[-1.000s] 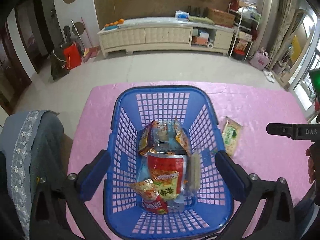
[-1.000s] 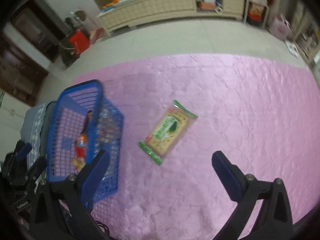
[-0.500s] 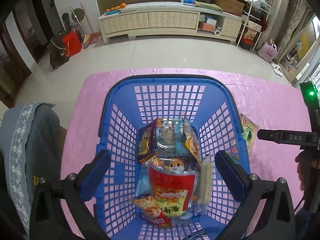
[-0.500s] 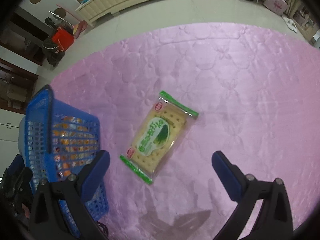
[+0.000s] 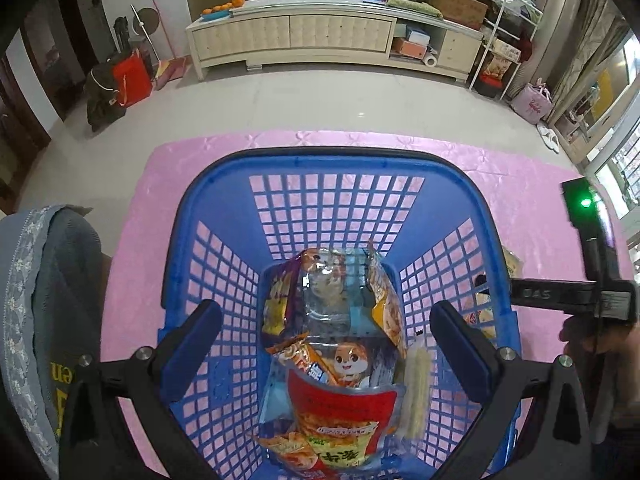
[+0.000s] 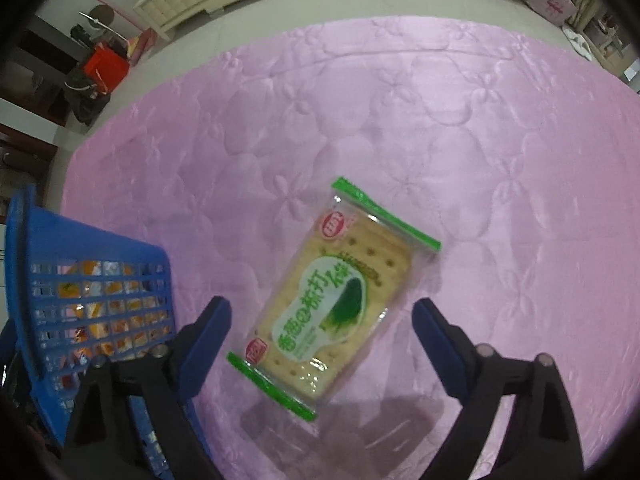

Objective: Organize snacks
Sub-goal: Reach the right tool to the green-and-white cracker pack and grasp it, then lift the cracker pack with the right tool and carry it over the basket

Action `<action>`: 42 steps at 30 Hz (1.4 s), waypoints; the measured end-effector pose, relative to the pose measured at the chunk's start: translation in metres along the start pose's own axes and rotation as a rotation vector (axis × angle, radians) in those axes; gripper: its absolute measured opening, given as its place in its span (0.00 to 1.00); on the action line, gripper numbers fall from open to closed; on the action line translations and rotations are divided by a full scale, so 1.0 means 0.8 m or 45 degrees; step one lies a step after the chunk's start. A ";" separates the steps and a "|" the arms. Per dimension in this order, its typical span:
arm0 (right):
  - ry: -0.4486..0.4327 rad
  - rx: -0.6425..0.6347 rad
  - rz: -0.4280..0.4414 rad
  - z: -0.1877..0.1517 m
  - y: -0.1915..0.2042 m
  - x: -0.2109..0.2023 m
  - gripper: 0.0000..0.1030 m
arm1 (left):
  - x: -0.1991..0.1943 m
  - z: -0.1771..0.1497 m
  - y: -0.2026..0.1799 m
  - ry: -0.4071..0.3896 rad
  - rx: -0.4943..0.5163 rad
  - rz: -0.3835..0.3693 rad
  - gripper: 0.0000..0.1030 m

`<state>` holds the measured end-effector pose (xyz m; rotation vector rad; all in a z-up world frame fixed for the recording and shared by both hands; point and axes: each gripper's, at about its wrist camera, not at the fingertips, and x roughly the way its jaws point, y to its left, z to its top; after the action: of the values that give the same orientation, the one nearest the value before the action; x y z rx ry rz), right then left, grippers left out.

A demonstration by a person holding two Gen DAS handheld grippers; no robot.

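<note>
Both grippers share one build: the left gripper (image 5: 326,332) and right gripper (image 6: 322,326) have matte black forked arms with silver round-head screws and flat blue padded fingers (image 5: 196,330). The right tool's black body (image 5: 592,264) bears a green light and pale lettering, perhaps "DAS". Bare skin shows on the hand (image 5: 596,344).

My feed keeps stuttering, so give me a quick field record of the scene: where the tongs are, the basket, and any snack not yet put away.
left tongs: open, hovering over the blue basket, holding nothing
right tongs: open, straddling the cracker packet, not gripping it
cracker packet: flat on the pink tablecloth, outside the basket, lying diagonally
blue basket: on the tablecloth, to the packet's left in the right wrist view
basket contents: several snack bags piled on the bottom
left to do: cracker packet not yet in the basket
</note>
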<state>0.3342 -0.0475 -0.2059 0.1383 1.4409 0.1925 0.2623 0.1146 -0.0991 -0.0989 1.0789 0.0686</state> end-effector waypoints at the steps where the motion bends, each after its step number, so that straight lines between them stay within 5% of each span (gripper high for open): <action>1: 0.010 0.017 -0.009 0.002 0.001 0.004 0.84 | -0.002 0.000 0.000 -0.004 0.001 -0.013 1.00; 9: -0.025 -0.107 -0.162 0.000 0.029 0.010 0.68 | -0.002 -0.002 0.004 -0.010 0.006 -0.026 1.00; 18: -0.051 -0.168 -0.111 -0.034 0.021 -0.008 0.59 | -0.029 -0.023 -0.006 -0.054 0.075 -0.009 1.00; 30: -0.203 -0.246 -0.003 -0.095 -0.005 -0.135 0.59 | -0.099 -0.058 -0.006 -0.138 0.050 -0.032 1.00; 42: -0.364 -0.390 0.053 -0.151 0.044 -0.230 0.59 | -0.176 -0.089 -0.011 -0.262 0.086 -0.046 1.00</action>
<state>0.1910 -0.0552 -0.0349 -0.0538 1.1104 0.4086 0.1348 0.0970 -0.0079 -0.0491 0.8727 0.0090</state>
